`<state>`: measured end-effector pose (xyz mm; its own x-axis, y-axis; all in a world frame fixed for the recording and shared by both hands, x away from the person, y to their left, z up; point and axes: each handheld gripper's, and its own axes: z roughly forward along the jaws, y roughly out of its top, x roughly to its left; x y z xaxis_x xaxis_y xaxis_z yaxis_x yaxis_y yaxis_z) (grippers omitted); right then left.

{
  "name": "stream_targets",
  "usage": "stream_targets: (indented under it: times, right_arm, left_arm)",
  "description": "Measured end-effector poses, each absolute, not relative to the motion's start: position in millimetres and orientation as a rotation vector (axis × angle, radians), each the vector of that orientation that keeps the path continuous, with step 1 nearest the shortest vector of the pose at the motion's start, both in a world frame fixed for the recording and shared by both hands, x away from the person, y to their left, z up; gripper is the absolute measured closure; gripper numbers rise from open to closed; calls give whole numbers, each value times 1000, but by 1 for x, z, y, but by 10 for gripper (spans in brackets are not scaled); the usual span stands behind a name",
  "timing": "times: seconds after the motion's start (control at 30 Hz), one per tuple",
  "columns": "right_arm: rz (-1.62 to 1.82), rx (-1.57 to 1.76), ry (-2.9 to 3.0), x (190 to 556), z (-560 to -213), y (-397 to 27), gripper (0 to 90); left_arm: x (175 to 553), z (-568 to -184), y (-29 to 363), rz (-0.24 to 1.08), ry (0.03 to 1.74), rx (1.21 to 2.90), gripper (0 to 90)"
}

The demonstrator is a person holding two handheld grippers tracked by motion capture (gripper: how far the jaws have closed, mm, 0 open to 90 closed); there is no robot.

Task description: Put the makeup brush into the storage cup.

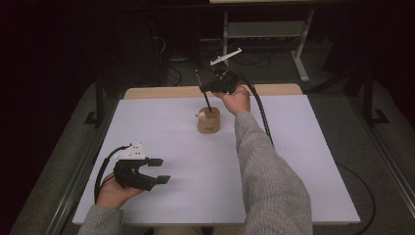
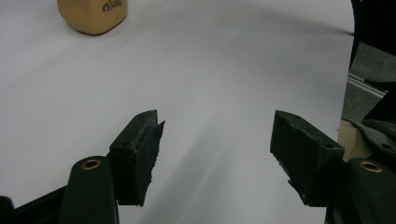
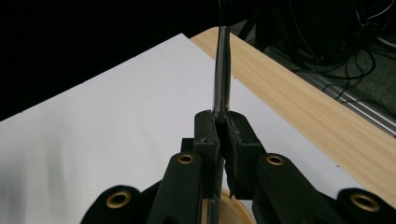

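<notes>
Wooden pen holder [image 1: 209,121] stands mid-table on the white sheet [image 1: 293,166]; your right gripper [image 1: 213,87] clamps the dark pen [image 3: 222,70] upright above it for insertion, while your left gripper [image 1: 157,170] rests open nearby.

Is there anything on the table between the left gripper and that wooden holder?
Nothing. In the high view, only bare white table separates the open left gripper from the wooden holder.
</notes>
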<state>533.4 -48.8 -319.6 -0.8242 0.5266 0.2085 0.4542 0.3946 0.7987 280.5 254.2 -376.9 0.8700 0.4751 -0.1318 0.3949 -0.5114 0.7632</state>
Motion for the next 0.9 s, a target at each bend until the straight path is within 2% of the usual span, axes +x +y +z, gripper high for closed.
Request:
stream_targets:
  times: [0.9]
  right_arm:
    - [1442, 971, 2533, 533, -339, -55, 831]
  left_arm:
    - [280, -377, 252, 118, 619, 2179, 318]
